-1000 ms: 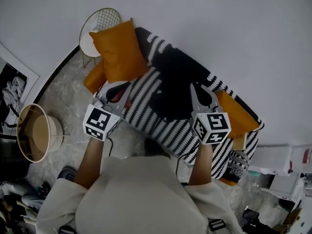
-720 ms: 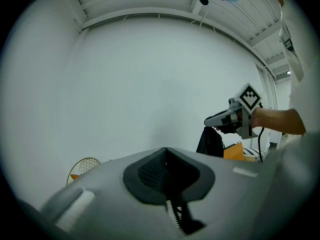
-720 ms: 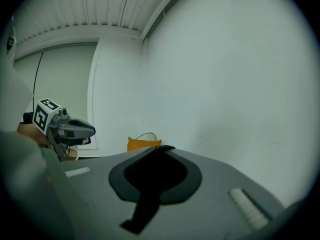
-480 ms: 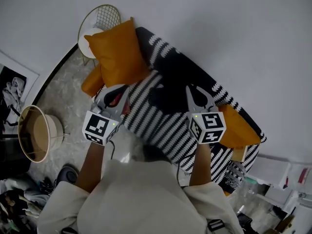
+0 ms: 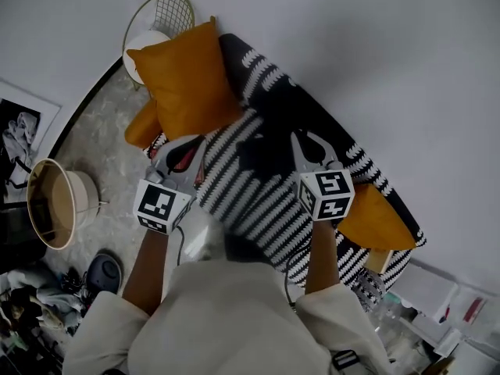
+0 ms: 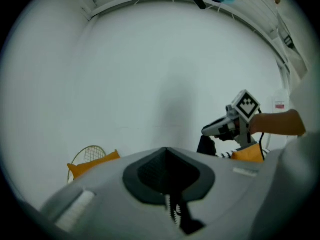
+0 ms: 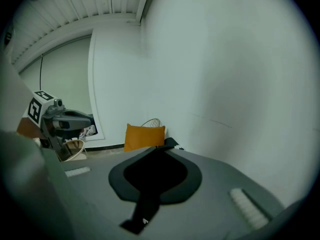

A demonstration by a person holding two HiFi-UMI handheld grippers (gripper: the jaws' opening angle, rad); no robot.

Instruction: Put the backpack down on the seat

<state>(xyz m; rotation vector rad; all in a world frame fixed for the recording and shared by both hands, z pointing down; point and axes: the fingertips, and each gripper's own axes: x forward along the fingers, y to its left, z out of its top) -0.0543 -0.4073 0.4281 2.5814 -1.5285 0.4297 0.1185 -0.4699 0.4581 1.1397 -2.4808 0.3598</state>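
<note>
- While my left fingers (image 6: 100,189) are pinching shut on a black, zip-edged bit of the backpack (image 5: 262,147), my right fingers (image 7: 225,179) are clamping closed on a black strap of it.
- I am gripping it at both sides, I judge, so that it is hanging level between the left gripper (image 5: 186,151) and the right gripper (image 5: 306,145).
- I am holding it over the striped seat (image 5: 258,205), clear of the orange pillow (image 5: 183,76); whether it is already touching down, I cannot tell.

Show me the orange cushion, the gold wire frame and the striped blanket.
orange cushion (image 5: 183,76), head view, middle of its face.
gold wire frame (image 5: 173,12), head view, on its mesh.
striped blanket (image 5: 250,200), head view, on its stripes.
</note>
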